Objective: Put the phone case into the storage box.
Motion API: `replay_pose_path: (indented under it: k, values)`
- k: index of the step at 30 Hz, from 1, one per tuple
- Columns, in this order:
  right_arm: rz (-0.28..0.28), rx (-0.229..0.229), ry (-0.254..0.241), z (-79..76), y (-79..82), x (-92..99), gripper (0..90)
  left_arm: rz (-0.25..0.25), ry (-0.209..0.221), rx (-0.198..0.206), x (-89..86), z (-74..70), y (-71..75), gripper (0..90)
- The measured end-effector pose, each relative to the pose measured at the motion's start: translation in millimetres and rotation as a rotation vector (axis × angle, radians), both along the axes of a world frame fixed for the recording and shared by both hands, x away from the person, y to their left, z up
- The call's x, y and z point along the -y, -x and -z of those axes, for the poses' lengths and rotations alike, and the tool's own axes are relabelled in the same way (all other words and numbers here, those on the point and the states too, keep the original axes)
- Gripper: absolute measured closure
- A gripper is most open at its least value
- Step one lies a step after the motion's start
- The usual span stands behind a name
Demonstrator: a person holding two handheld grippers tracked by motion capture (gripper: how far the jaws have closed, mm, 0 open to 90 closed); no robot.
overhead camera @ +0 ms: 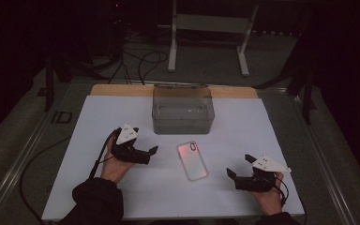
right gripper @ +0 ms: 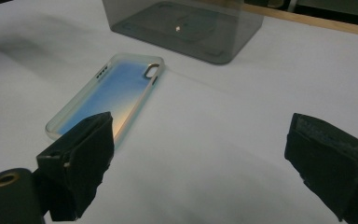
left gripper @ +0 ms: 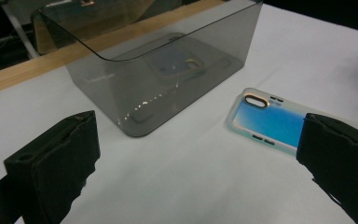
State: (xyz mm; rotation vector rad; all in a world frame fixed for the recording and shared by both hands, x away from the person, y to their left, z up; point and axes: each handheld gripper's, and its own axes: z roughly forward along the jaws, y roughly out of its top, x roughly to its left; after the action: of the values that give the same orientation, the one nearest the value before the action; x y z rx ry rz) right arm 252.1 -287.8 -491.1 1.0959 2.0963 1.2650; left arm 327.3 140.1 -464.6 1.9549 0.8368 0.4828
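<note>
An iridescent phone case (overhead camera: 193, 161) lies flat on the white sheet (overhead camera: 122, 112), camera cutout towards the far side. A smoky transparent box (overhead camera: 183, 111) stands open-topped behind it, at the middle back. My left gripper (overhead camera: 151, 154) is held left of the case, open, with nothing between its jaws. My right gripper (overhead camera: 238, 165) is held to the case's right, open and holding nothing too. In the left gripper view the case (left gripper: 270, 121) lies partly behind the right jaw, with the box (left gripper: 158, 70) ahead. In the right gripper view the case (right gripper: 116, 88) lies ahead on the left and the box (right gripper: 191, 28) behind it.
A wooden board edge (overhead camera: 122, 90) runs along the sheet's far side. Beyond the table, white stand legs (overhead camera: 172, 47) and dark cables (overhead camera: 140, 61) sit on the floor. A metal table frame (overhead camera: 23, 154) borders the left side.
</note>
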Motion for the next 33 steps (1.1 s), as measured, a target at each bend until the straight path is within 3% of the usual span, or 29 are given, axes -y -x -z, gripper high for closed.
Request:
replay_pose_path:
  k: [33]
  values:
    - [0.001,-0.007,0.012,-1.6,-0.5,0.8,8.2,0.068,-0.070,-0.024,48.3,9.5,-34.4,2.5]
